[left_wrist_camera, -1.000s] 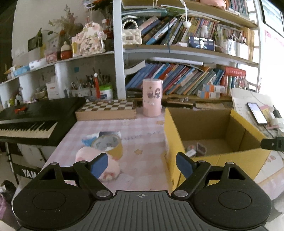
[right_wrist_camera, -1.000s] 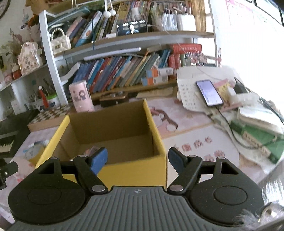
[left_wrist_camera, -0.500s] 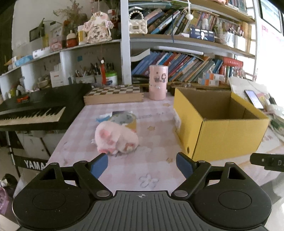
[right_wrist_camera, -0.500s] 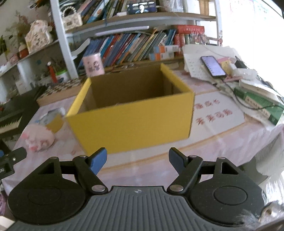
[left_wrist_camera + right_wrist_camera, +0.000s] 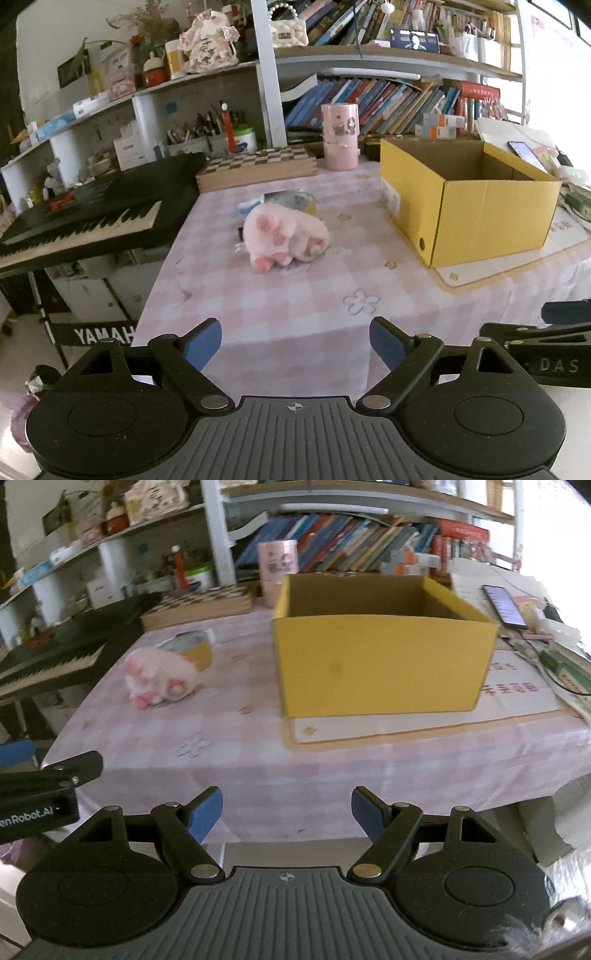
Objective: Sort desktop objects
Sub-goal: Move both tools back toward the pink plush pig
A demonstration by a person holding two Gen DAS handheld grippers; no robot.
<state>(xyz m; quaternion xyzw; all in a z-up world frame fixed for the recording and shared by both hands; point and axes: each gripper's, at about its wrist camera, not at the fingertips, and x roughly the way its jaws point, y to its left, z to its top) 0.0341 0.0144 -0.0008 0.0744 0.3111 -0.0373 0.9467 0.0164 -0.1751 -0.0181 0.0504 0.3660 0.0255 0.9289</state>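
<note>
On the pink checked desk [image 5: 288, 295] two loose things are left out: a pink plush [image 5: 286, 236] lying on its side near the middle, and a tape roll [image 5: 295, 201] just behind it, touching or nearly so. Well to the right of both stands the open yellow box [image 5: 469, 206], on a pale mat. From neither view can the floor of the box be seen, so whether anything has gone into it cannot be told.

Both tongs hang off the near edge of the desk, well apart from plush, roll and box. The left tongs [image 5: 295, 341] are spread wide and opening a little further, with nothing between the blue pads [image 5: 201, 345]. The right tongs [image 5: 287, 814] are also apart, somewhat less so, and empty; the right view is blurred.

As a judgement, the sorting is unfinished: at least the plush and the roll are not yet in the box. Other things at the back, such as the pink cup [image 5: 340, 136] and the chessboard [image 5: 255, 168], may or may not count as part of the job. The plush lies nearest the left tongs and looks the likeliest next pick.
</note>
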